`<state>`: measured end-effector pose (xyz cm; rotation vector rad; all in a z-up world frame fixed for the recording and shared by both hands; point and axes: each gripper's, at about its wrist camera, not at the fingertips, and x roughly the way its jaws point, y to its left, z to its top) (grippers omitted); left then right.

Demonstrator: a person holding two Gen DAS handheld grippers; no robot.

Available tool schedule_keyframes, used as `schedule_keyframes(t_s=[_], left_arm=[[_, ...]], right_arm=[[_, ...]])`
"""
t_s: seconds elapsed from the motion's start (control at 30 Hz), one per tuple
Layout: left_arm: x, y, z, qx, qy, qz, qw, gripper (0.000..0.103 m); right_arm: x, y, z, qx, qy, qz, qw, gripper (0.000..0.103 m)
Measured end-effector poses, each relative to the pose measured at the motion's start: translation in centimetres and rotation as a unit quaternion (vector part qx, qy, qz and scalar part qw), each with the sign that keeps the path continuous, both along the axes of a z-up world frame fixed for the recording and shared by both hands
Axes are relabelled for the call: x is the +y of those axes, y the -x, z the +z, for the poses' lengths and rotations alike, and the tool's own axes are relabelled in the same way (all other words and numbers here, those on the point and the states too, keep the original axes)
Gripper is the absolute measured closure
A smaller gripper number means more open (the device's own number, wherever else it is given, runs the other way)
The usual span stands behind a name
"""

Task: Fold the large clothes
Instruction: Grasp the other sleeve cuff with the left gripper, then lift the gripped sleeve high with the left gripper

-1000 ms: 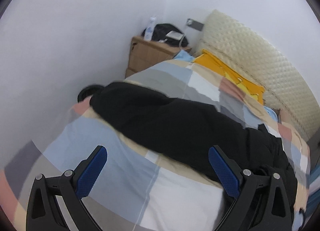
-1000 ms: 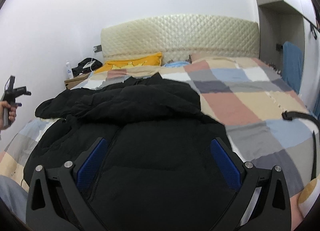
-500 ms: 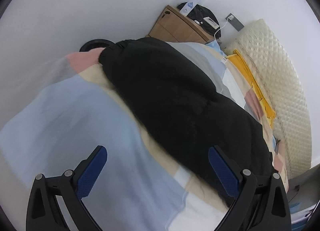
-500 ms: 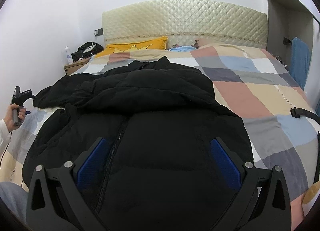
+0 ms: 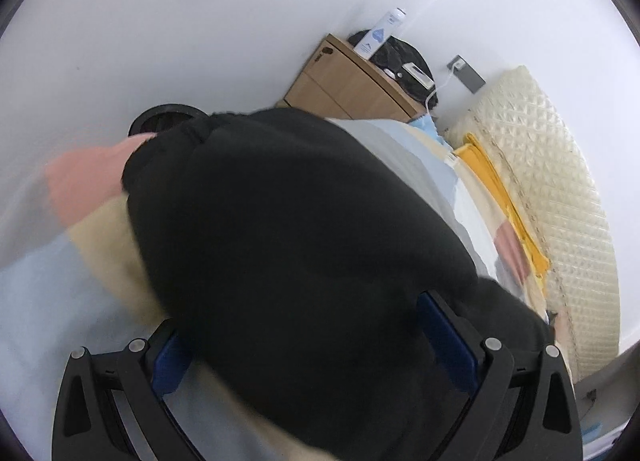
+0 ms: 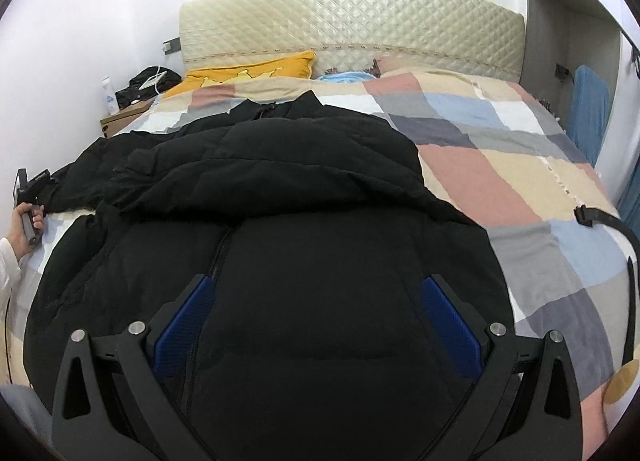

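Two hand-held grippers hang over a black puffer jacket (image 6: 280, 189) spread on a bed covered by a patchwork quilt (image 6: 480, 165) of pink, blue, grey and cream blocks. The right hand-held gripper (image 6: 316, 321) is released, its blue-padded fingers (image 6: 184, 317) wide apart above the jacket's lower front, near the zip. The left hand-held gripper (image 5: 308, 345) is also spread wide, with one sleeve of the jacket (image 5: 288, 229) lying between its fingers, which are not closed on it. In the right wrist view a hand (image 6: 24, 221) grips that tool at the bed's left edge. Beyond lie a yellow pillow (image 6: 248, 71), a quilted cream headboard (image 6: 352, 17) and a wooden nightstand (image 5: 344, 85) carrying a white bottle (image 5: 380, 33).
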<state>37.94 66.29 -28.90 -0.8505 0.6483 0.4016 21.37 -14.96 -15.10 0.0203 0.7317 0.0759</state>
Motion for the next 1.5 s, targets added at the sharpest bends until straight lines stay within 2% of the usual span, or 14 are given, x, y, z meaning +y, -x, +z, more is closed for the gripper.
schedule_keyframes(t_s=[0.1, 0.23, 0.3, 0.37, 0.43, 0.47, 0.57, 0.7, 0.77, 1.1, 1.2, 1.3, 1.4, 1.5], left_arm=[[0.6, -0.3, -0.2, 0.004, -0.003, 0.017, 0.9998, 0.010], [0.6, -0.2, -0.2, -0.012, -0.005, 0.006, 0.9999, 0.031], [0.9, 0.3, 0.0, -0.022, 0.002, 0.011, 0.9997, 0.047], [1.1, 0.7, 0.5, -0.028, 0.015, 0.025, 0.9992, 0.069], [0.8, 0.8, 1.4, -0.025, 0.011, 0.031, 0.9991, 0.082], [0.5, 0.8, 2.0, -0.023, 0.007, 0.030, 0.9992, 0.087], [-0.8, 0.6, 4.2, -0.011, -0.015, 0.017, 0.9997, 0.094], [-2.3, 1.2, 7.6, -0.023, -0.033, 0.006, 0.9992, 0.095], [-3.1, 1.8, 9.4, -0.026, -0.044, 0.005, 0.9987, 0.096], [-9.0, 4.3, 22.3, -0.057, -0.121, -0.026, 0.9907, 0.097], [-11.8, 4.7, 26.1, -0.061, -0.153, -0.044, 0.9854, 0.097], [-14.7, 4.5, 29.4, -0.042, -0.198, -0.053, 0.9779, 0.097], [-17.5, 5.1, 32.4, -0.048, -0.204, -0.059, 0.9761, 0.097], [-21.1, 5.3, 35.4, -0.051, -0.227, -0.074, 0.9698, 0.097]], right_arm=[[0.0, -0.8, -0.4, 0.007, -0.006, -0.010, 1.000, 0.000], [0.0, -1.2, -0.7, 0.014, -0.006, -0.012, 1.000, 0.000], [-0.2, -1.2, -0.7, 0.015, -0.012, -0.007, 1.000, 0.000], [-0.3, -1.0, -0.6, 0.009, -0.012, -0.005, 1.000, 0.000], [-0.3, -0.7, -0.4, 0.007, -0.013, 0.001, 1.000, 0.000], [-0.3, -0.7, -0.3, 0.006, -0.013, 0.002, 1.000, 0.000], [-0.2, -0.1, 0.4, -0.002, -0.015, 0.007, 1.000, 0.000], [0.2, 0.7, 0.7, -0.005, -0.006, 0.032, 0.999, 0.000], [0.1, 1.1, 1.0, -0.004, -0.020, 0.041, 0.999, 0.000], [-1.1, 3.7, 3.0, -0.038, -0.034, 0.056, 0.997, 0.000], [-1.7, 4.4, 3.6, -0.052, -0.032, 0.057, 0.996, 0.000], [-2.4, 5.2, 4.0, -0.065, -0.027, 0.053, 0.996, 0.000], [-3.3, 5.9, 4.4, -0.073, -0.035, 0.052, 0.995, 0.000], [-4.1, 6.4, 4.6, -0.079, -0.038, 0.053, 0.995, 0.000]])
